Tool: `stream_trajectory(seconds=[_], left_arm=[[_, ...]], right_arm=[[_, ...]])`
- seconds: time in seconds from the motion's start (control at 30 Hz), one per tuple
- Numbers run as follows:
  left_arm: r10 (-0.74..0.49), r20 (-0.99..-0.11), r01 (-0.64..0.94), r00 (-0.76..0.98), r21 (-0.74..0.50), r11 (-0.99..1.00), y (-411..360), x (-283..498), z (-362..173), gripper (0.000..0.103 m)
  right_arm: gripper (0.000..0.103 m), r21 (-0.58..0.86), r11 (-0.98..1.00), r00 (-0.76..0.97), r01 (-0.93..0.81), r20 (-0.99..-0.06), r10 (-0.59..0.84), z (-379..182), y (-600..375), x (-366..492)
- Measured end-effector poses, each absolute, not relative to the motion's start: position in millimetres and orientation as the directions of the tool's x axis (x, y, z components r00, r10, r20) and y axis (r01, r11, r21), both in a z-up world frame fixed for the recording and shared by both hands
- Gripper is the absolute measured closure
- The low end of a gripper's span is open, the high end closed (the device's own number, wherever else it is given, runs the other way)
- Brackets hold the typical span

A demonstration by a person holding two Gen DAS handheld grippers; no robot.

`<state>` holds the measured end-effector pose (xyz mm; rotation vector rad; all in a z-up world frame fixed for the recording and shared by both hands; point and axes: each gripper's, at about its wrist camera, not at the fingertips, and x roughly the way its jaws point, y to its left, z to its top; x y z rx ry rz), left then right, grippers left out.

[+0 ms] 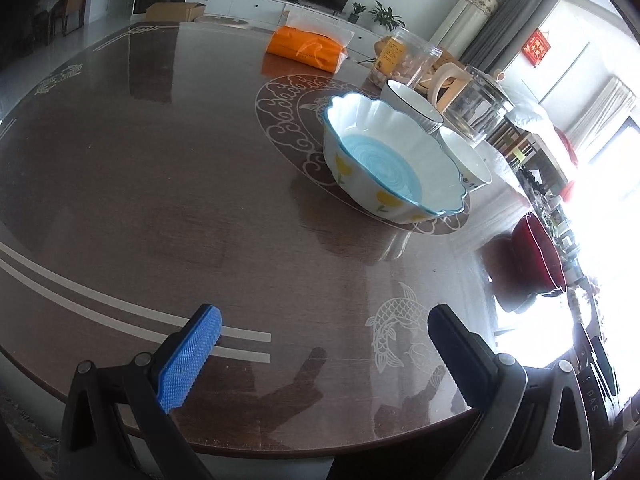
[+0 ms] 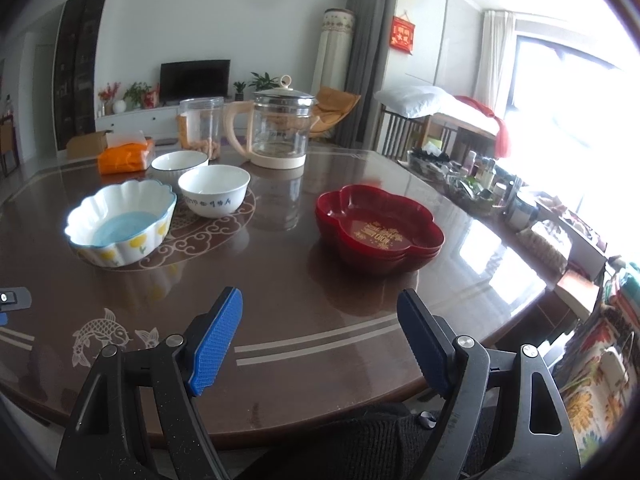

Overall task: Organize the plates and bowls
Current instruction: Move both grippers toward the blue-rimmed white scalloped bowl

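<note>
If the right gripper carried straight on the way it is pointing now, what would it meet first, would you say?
Probably the red flower-shaped dish. The open right gripper holds nothing, and only bare table lies between its fingers and that dish, though it is angled downward, so it might touch the tabletop first.

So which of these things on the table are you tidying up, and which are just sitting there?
For the job:
scalloped bowl
white bowl with writing
dark-rimmed white bowl
red dishes

Just lying about:
glass kettle
plastic jar
orange tissue pack
</note>
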<state>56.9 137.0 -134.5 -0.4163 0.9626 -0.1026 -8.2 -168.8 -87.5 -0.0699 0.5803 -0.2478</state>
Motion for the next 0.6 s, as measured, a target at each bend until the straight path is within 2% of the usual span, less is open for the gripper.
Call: stream_trajectory(seconds=[0.17, 0.27, 0.37, 0.5, 0.6], left_arm=[[-0.265, -0.782, -0.085, 0.564, -0.374, 0.924, 144, 64, -131, 0.001], [-0.274, -0.777, -0.074, 0.566, -0.379, 0.922, 158, 76, -122, 0.001], [-0.262, -0.768, -0.065, 0.584, -0.366, 0.928, 171, 96, -107, 0.001], [-0.237, -0.767, -0.009, 0.596, -0.302, 0.953, 171, 133, -89, 0.001], [-0.241, -0.779, 0.019, 0.579, -0.282, 0.959, 167, 165, -85, 0.001]], right_arm=[[0.020, -0.139, 0.970, 0.798, 0.198, -0.552, -0.242, -89, -167, -5], [0.020, -0.137, 0.984, 0.755, 0.111, -0.632, -0.173, -91, -162, 11], [0.021, -0.043, 0.999, 0.720, 0.005, -0.693, -0.033, -85, -158, 25], [0.021, 0.033, 0.995, 0.665, -0.092, -0.742, 0.086, -68, -147, 57], [0.021, 0.202, 0.972, 0.566, -0.123, -0.790, 0.236, -66, -147, 98]])
